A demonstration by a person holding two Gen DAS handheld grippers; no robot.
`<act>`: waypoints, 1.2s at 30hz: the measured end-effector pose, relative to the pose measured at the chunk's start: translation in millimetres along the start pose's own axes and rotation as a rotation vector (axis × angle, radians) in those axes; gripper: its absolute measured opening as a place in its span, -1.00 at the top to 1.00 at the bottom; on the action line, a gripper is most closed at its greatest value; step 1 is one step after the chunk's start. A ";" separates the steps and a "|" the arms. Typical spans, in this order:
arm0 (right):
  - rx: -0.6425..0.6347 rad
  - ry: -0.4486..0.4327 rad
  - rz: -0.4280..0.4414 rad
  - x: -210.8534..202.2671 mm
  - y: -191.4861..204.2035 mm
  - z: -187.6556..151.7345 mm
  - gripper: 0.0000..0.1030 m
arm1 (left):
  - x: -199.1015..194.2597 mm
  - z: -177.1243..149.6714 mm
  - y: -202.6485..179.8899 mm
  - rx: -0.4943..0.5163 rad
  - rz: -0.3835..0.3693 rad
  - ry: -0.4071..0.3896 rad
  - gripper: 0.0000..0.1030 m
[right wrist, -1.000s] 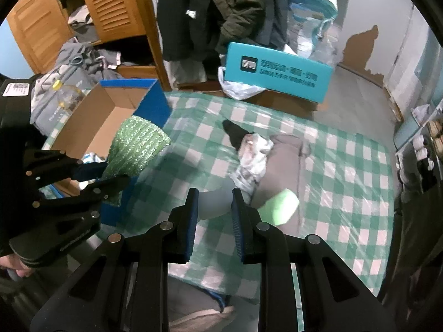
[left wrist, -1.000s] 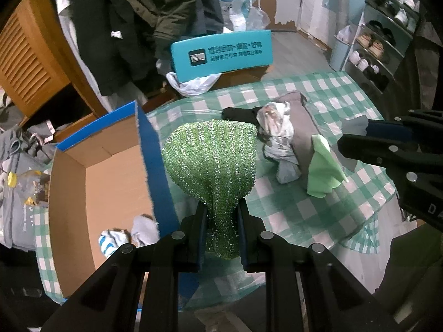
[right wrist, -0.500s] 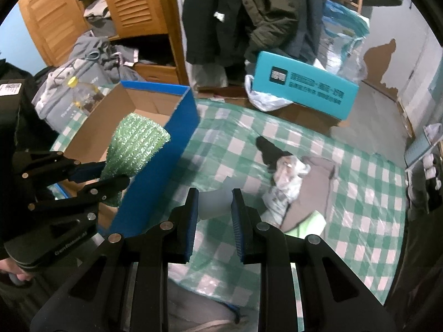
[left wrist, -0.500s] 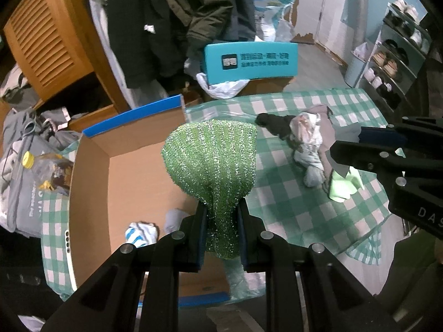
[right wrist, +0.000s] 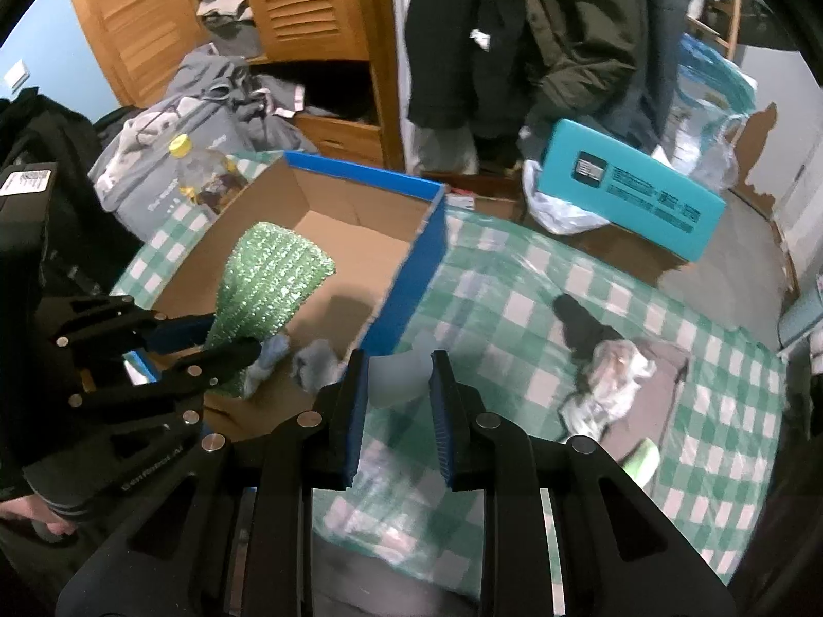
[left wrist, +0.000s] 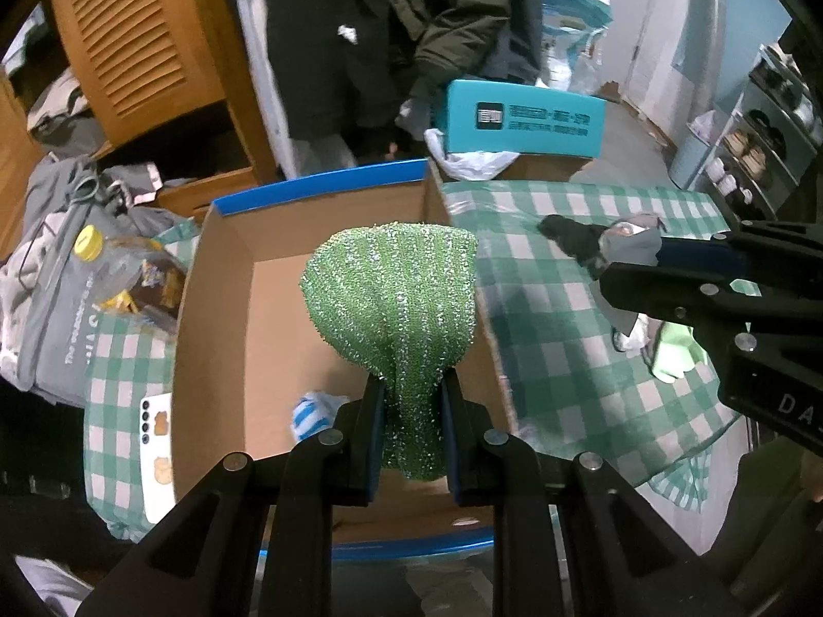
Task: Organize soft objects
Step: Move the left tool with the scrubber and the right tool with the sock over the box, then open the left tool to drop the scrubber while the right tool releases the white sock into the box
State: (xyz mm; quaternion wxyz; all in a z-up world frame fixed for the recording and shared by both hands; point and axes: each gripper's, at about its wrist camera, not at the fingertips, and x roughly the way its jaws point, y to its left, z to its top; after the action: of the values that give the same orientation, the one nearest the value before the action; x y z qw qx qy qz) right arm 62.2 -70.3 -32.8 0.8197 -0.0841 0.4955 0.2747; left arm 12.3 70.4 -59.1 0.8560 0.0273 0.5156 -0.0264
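Your left hand-held gripper (left wrist: 409,427) is pinching the green scrubby cloth (left wrist: 393,303) right over the open cardboard box (left wrist: 216,339), which sits at the counter's (right wrist: 540,308) left edge. Your right hand-held gripper (right wrist: 398,401) is clamped on a pale grey cloth (right wrist: 398,375), just beside the box's blue wall.

two grippers (left wrist: 409,401) (right wrist: 398,385), one cardboard box (left wrist: 226,308), one teal box (left wrist: 522,121)

A teal carton (left wrist: 524,125) stands beyond the checkered desk (right wrist: 720,411). Dark coats (right wrist: 540,36) hang by a slatted wooden cupboard (left wrist: 128,46). A yellow-capped bottle (right wrist: 198,167) sits left; shoe shelves (left wrist: 771,123) right.
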 end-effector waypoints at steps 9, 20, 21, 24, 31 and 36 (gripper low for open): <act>-0.046 0.016 0.028 19.9 31.3 16.2 0.57 | 9.2 -7.2 36.5 -0.052 0.036 0.017 0.63; -0.073 0.057 0.061 48.2 54.7 23.6 0.57 | 17.0 -12.6 57.6 -0.094 0.050 0.041 0.62; -0.073 0.060 0.065 50.1 56.2 24.0 0.57 | 17.5 -13.1 58.7 -0.097 0.050 0.042 0.62; -0.076 0.068 0.074 54.6 59.5 24.9 0.57 | 18.6 -13.9 62.4 -0.106 0.048 0.047 0.62; -0.078 0.084 0.097 61.8 63.9 24.8 0.48 | 21.0 -14.7 66.4 -0.126 0.048 0.059 0.46; -0.071 0.082 0.093 61.3 63.2 25.1 0.40 | 20.3 -14.2 66.9 -0.132 0.053 0.057 0.19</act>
State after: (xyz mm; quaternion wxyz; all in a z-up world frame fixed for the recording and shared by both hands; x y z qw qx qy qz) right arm 69.6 15.3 -64.6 0.7817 -0.1010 0.5219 0.3262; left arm 14.2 137.8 -82.4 0.8413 -0.0149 0.5395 0.0310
